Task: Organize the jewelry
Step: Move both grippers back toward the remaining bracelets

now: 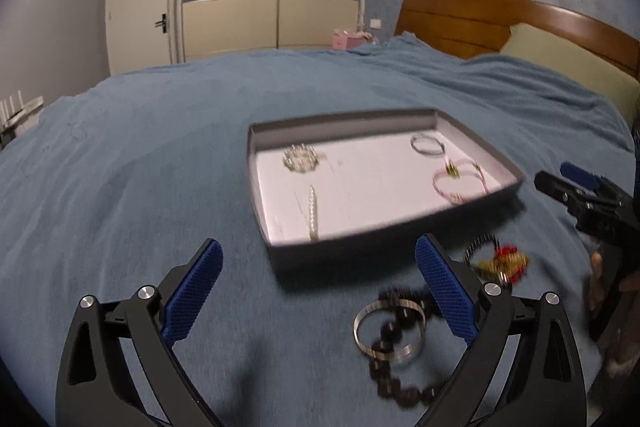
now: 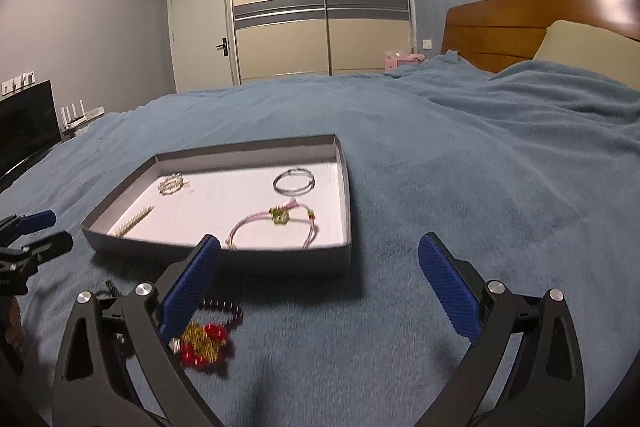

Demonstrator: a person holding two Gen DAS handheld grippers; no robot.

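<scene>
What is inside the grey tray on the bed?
Inside the grey tray lie a silver bangle, a pink cord bracelet, a pearl strip and a round pearl piece. The near wall and one blue finger hide a little of the floor.

The bead bracelet [image 1: 400, 359] is motion-blurred. The red-gold piece [image 2: 204, 343] is blurred and partly hidden behind the right gripper [image 2: 320, 279].

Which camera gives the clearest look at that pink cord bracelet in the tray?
The right wrist view: the pink cord bracelet lies near and whole, its green charm clear. In the left wrist view it sits farther off, blurred, against the tray wall.
</scene>
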